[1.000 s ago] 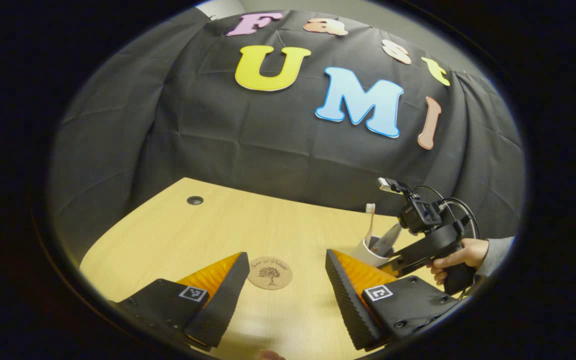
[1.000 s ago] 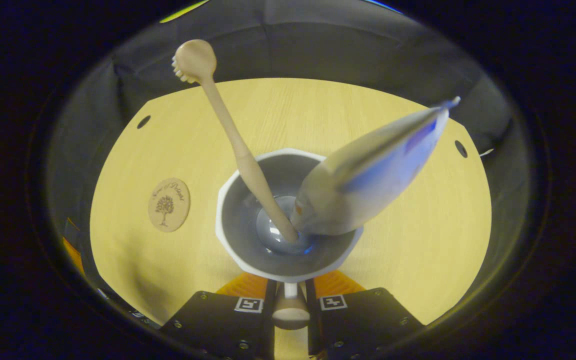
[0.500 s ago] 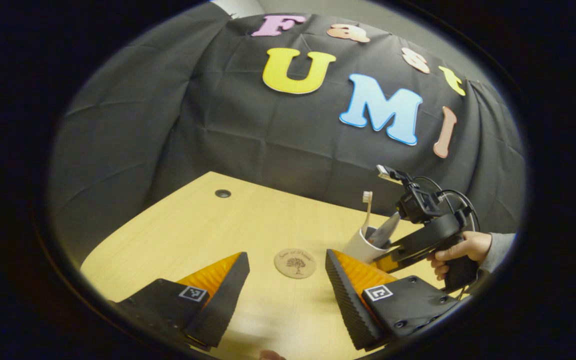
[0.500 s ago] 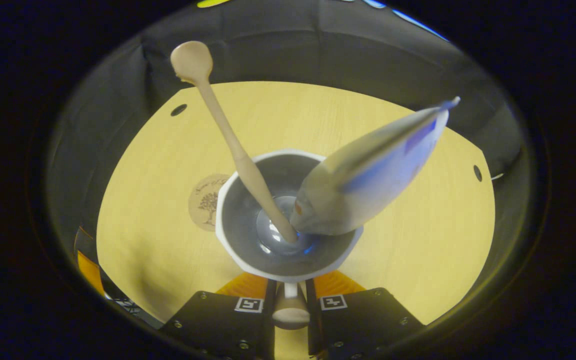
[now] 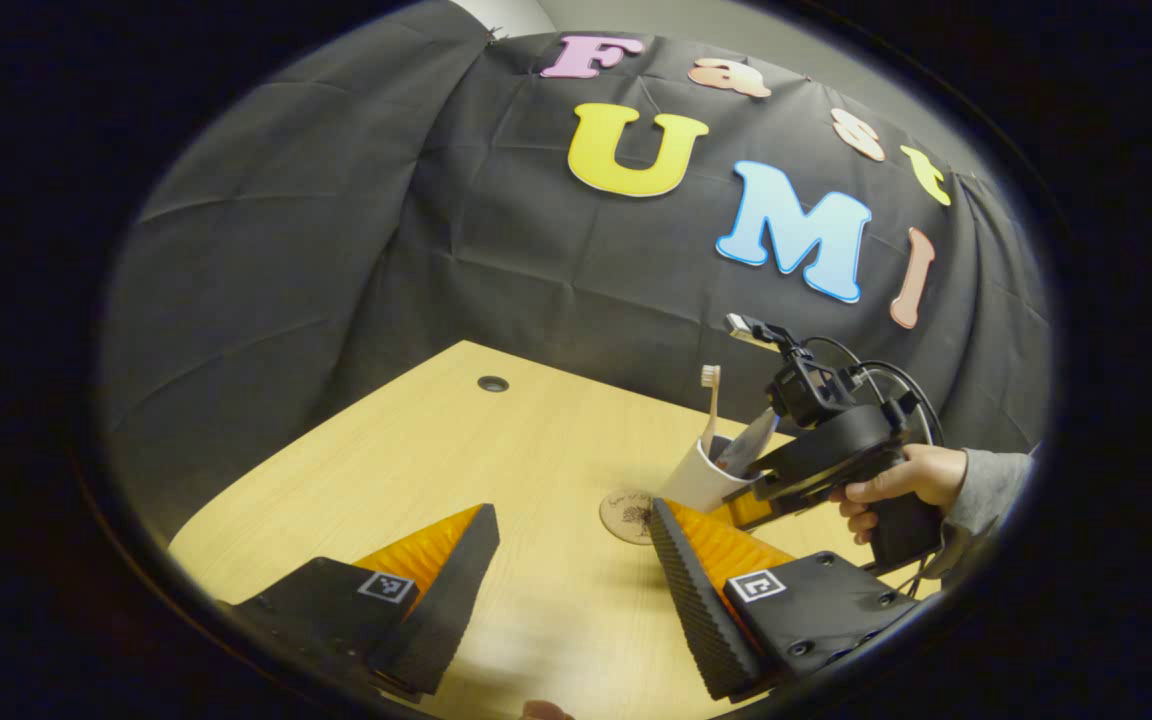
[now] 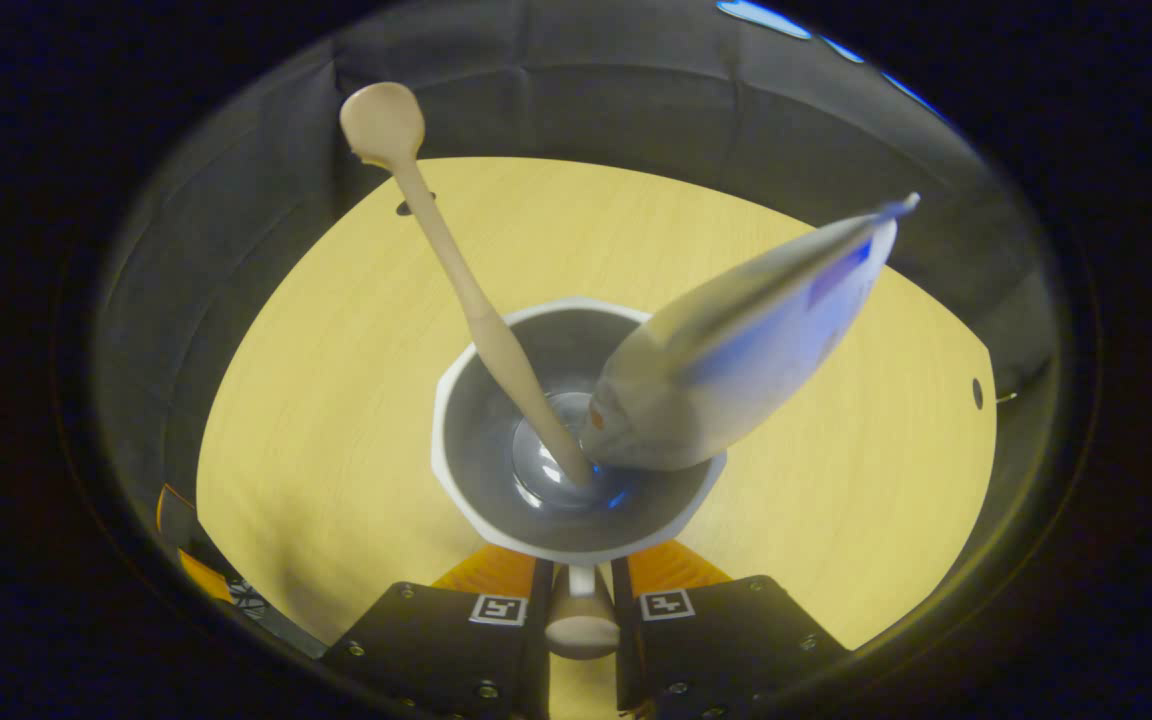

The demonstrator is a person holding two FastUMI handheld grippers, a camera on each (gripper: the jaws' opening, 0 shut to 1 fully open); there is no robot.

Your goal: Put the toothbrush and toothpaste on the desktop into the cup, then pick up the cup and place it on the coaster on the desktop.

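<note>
White faceted cup point(image 6: 576, 430), glossy grey inside, carries the slim beige toothbrush point(image 6: 456, 270) and the soft silvery-blue toothpaste point(image 6: 736, 340) tube, both leaning out over the rim. The right gripper point(image 6: 581, 600) has its fingers clamped on the cup's knobbed handle, holding it tilted just above the round cork coaster point(image 5: 628, 515) on the pale wood-grain surface point(image 5: 496, 480). The left gripper point(image 5: 576, 590) sits low in front, ribbed fingers wide apart, its right finger overlapping the coaster's edge.

Pretty plain booth: a light wood desk point(image 5: 496, 450) with round cable holes point(image 5: 493, 383), black creased cloth wall point(image 5: 336, 230) hung behind, bit of pale wall point(image 5: 656, 15) above it.
</note>
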